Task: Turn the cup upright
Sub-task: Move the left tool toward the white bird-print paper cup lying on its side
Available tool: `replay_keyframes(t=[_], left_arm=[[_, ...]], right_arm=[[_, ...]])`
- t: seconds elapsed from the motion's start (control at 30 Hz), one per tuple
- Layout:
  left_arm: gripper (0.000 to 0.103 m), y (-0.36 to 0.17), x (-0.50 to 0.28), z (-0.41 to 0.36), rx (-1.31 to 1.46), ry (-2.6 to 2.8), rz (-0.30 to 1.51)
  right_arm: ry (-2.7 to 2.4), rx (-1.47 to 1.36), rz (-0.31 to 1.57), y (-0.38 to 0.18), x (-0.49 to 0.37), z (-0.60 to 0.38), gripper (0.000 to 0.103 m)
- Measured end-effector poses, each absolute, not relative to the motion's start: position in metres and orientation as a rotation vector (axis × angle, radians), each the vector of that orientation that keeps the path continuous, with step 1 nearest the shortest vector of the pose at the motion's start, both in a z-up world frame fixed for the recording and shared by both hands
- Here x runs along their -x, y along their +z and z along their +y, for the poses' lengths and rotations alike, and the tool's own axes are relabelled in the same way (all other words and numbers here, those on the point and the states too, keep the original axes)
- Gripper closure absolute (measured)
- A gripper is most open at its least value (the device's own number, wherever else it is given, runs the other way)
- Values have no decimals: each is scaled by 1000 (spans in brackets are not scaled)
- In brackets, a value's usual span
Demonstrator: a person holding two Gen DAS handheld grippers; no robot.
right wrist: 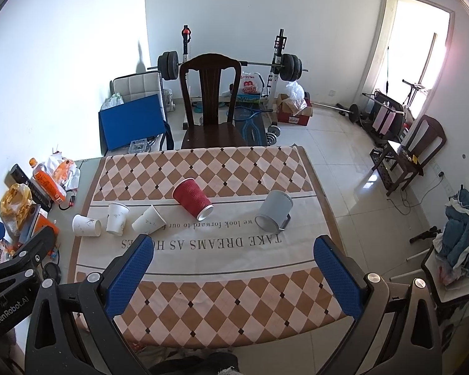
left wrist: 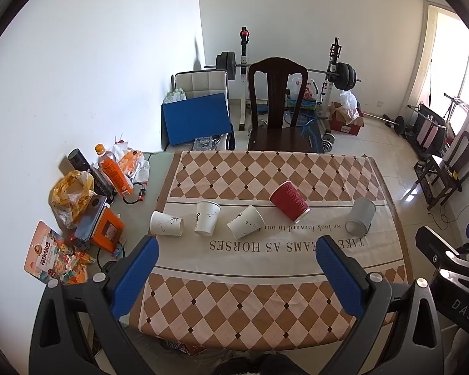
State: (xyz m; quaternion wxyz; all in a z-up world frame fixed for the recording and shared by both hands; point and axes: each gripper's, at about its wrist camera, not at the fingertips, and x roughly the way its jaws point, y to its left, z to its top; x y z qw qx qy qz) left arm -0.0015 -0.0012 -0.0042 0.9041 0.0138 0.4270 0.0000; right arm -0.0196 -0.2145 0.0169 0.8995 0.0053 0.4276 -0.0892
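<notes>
Cups lie tipped along the cloth's [left wrist: 265, 281] printed text, red cup [left wrist: 289, 201] just beyond it, both grippers [left wrist: 237, 268] [right wrist: 234, 265] gaping empty; a clumsy nudge could roll one tableward off the edge.

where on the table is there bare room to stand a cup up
The near checkered band of the tablecloth, between the printed text and the table's front edge, is bare. So is the far checkered band behind the red cup. The left table edge is crowded around the orange bottle.
</notes>
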Motion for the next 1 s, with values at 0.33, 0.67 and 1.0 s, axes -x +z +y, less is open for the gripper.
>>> replay_keyframes(t=[0.33, 0.67, 1.0], left_arm=[[0, -4, 1, -1, -27, -1, 883], [0, -1, 5, 5, -23, 2, 885], [0, 0, 5, 5, -25, -2, 883]], right_arm=[[-187, -12, 882, 17, 21, -214, 0], [-189, -12, 881, 17, 21, -214, 0], [-187, -13, 880, 19, 22, -215, 0]])
